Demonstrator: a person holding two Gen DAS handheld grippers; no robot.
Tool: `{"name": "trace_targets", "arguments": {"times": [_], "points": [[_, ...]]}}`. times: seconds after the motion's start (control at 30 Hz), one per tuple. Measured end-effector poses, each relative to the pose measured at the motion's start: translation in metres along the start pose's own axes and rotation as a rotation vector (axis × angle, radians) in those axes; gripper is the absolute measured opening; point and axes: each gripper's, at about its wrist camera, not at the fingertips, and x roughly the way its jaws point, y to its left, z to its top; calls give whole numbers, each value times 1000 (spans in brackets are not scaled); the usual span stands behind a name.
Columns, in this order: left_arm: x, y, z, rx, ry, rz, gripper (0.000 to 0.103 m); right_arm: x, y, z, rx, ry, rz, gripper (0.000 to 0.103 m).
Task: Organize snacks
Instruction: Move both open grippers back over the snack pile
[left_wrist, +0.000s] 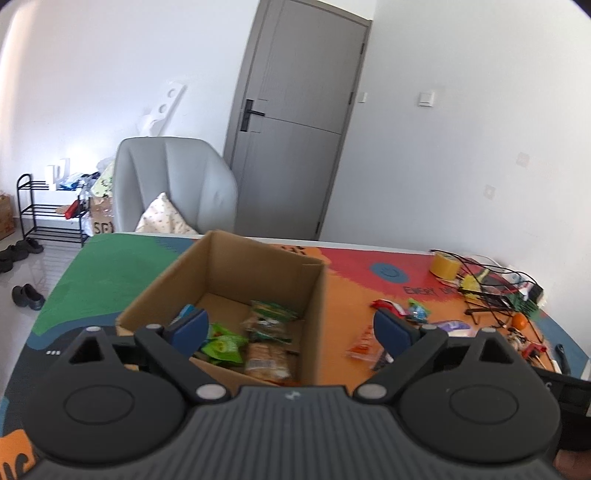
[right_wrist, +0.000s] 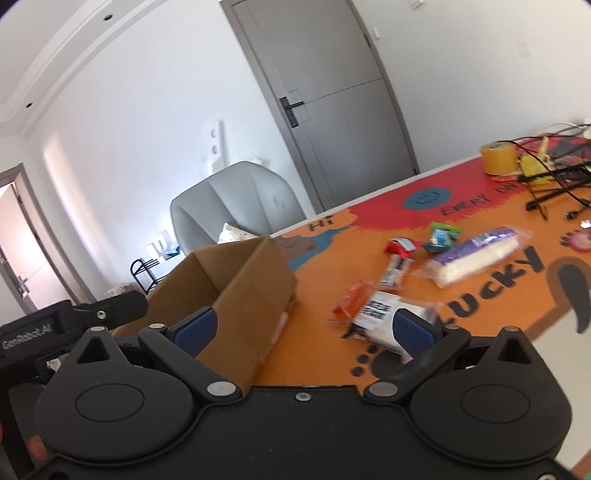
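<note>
The box (left_wrist: 236, 295) stands at the left of the tabletop (left_wrist: 110, 273), open at the top so snacks can be dropped in; a green packet (left_wrist: 223, 345) and a few biscuit packs (left_wrist: 267, 360) already lie on its floor. The left claw (left_wrist: 291, 326) hangs over it, spread wide and holding nothing. To the right, loose packets (right_wrist: 476, 254) are scattered on the orange mat, well apart from the box. The right claw (right_wrist: 306, 328) is likewise wide open and empty, low above the white wrapper (right_wrist: 380, 314), probably the next pick.
</note>
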Motion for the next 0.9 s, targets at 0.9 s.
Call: {"name": "trace_targets", "arguments": {"times": [0.9], "points": [[9, -69, -25, 87, 43, -97, 96, -41, -71, -13, 66, -13, -97, 103]]}}
